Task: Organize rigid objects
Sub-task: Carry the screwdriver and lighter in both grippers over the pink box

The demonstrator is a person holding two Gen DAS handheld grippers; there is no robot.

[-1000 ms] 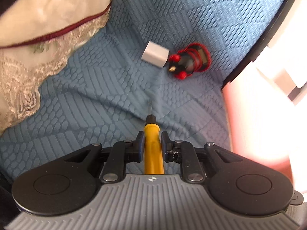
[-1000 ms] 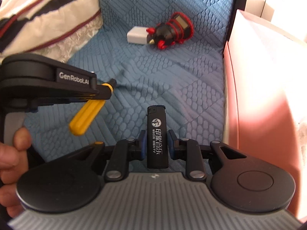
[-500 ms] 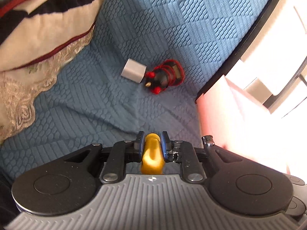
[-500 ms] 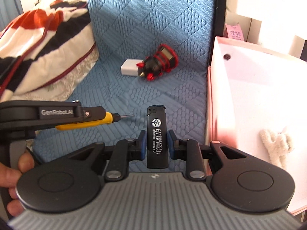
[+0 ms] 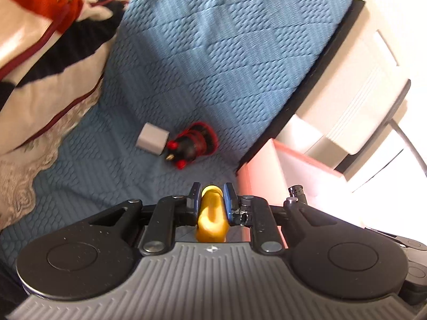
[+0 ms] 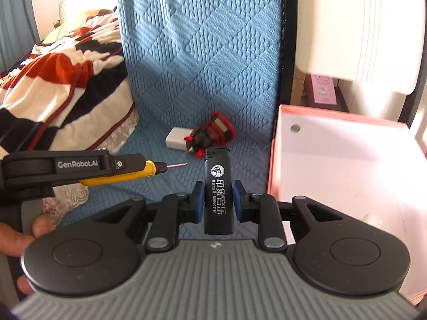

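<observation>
Left wrist view: left gripper (image 5: 212, 196) clamps a yellow plastic screwdriver (image 5: 211, 220) by its smooth handle, likely for boxing. White charger block (image 5: 152, 142) and red-black toy (image 5: 193, 145) lie touching on the quilted blue cover (image 5: 213, 53).

Right wrist view: right gripper (image 6: 218, 200) pinches a glossy black lighter (image 6: 219, 194) upright, beside the open pink box (image 6: 347, 160).

A blue quilted cover (image 6: 202, 61) lies over the bed, a striped blanket (image 6: 66, 80) bunched on its left. White furniture (image 6: 355, 26) stands at right in strong sunlight; a curtain (image 6: 13, 21) hangs far left.
</observation>
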